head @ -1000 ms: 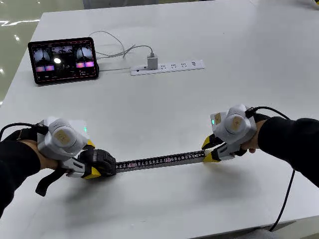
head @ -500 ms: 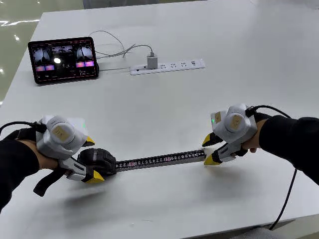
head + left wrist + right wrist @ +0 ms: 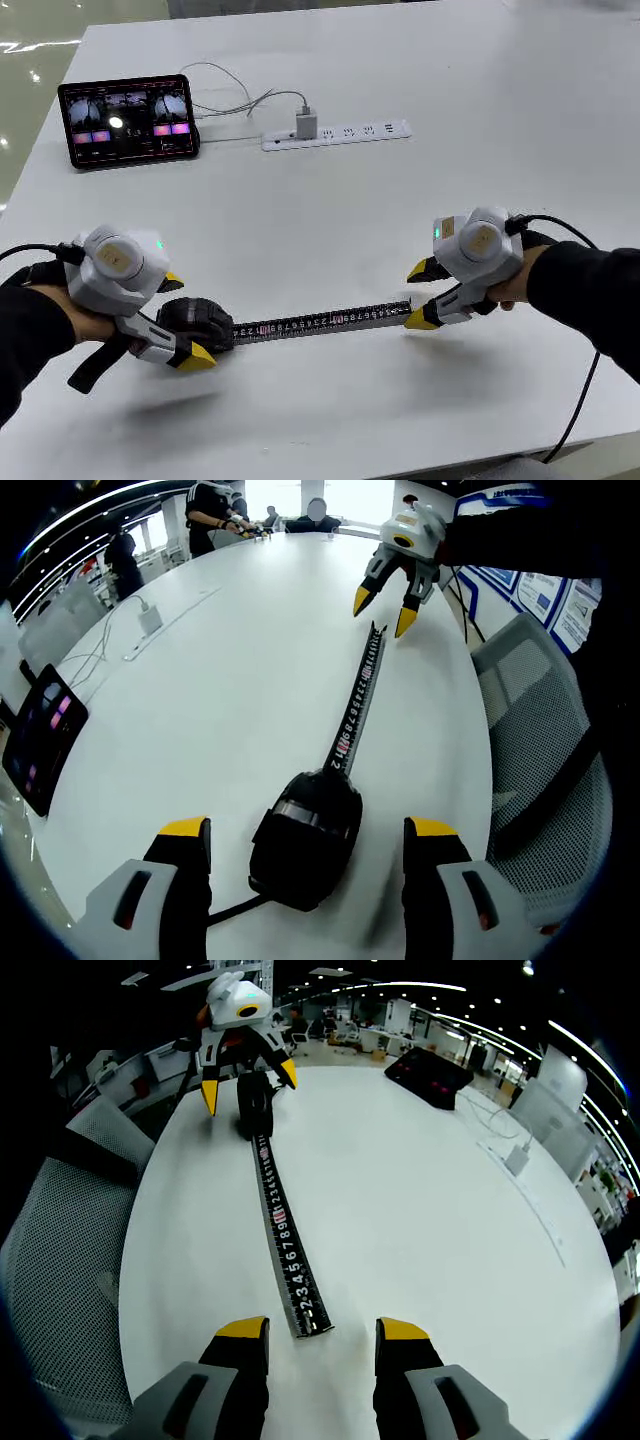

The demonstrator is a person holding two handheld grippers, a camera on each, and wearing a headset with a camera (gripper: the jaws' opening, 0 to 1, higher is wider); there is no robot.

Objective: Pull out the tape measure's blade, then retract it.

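Black tape measure case [image 3: 203,322] lies near the bench's [image 3: 400,200] front edge, its blade [image 3: 320,322] drawn out flat toward the right gripper [image 3: 418,296]. In the left gripper view, the left gripper [image 3: 307,828] stands wide, flanking the case untouched. In the right gripper view, the jaws gape and the blade tip lies loose just ahead of them.

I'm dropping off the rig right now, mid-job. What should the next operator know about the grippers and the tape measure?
Left gripper: open, jaws either side of the tape measure case, not clamping it.
Right gripper: open; the blade tip lies between its jaws, ungripped.
The blade lies extended, flat on the white table.
Done: the pull-out.
Left: retract the blade into the case.
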